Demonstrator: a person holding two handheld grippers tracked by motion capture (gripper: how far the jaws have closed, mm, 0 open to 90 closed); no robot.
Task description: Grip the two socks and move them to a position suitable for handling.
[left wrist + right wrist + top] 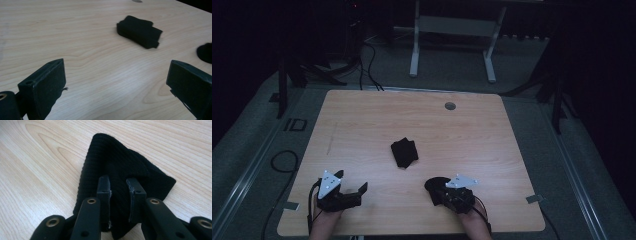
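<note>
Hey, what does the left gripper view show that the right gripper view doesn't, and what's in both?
Left gripper view: a folded black fabric bundle lying apart on the table, seen between wide-open jaws with nothing in them. Right gripper view: the right tool with jaws closed on a ribbed black knit cloth, its texture clear. Both share the light wood-grain table and that knit cloth, a dark edge in the left one.

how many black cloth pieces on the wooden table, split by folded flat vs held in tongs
Folded black knitted cloth lying free: 1
Black ribbed knitted cloth pinched in the right tongs: 1
Total: 2
</note>
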